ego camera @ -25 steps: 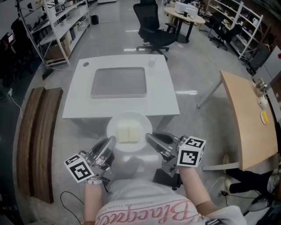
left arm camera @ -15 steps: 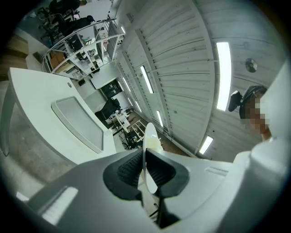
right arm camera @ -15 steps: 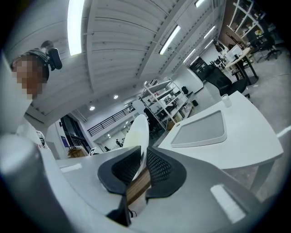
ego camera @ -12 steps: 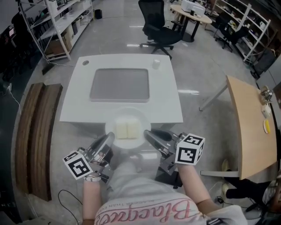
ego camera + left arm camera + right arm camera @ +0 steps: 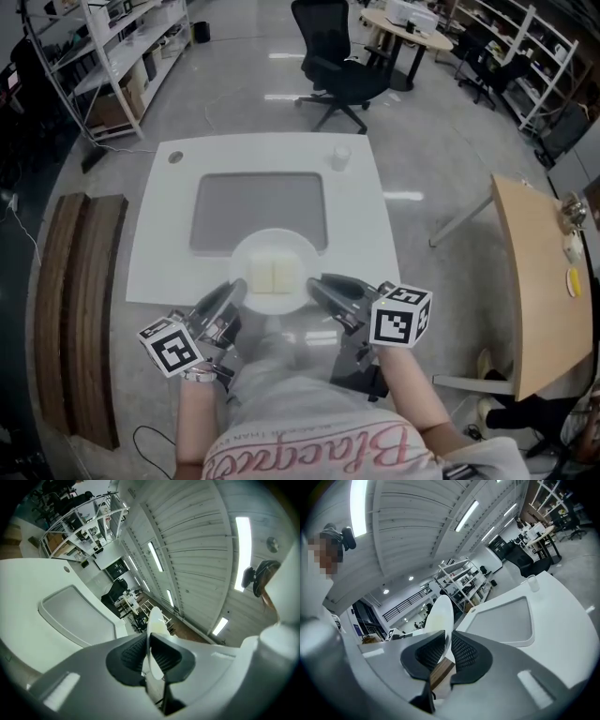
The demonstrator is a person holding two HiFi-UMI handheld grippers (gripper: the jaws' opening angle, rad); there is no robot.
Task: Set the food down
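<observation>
Both left gripper (image 5: 232,289) and right gripper (image 5: 319,282) fingers (image 5: 469,654) clamp plate (image 5: 272,235) rim, over table (image 5: 361,246) edge

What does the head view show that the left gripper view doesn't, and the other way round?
Only the head view: the food laid out as two pale squares, the right tool on the plate, and the cup near the far corner of the table. Only the left gripper view: the left tool shut on the plate's rim, seen edge-on, and the ceiling lights. Both: the plate, the grey tray and the white table.
</observation>
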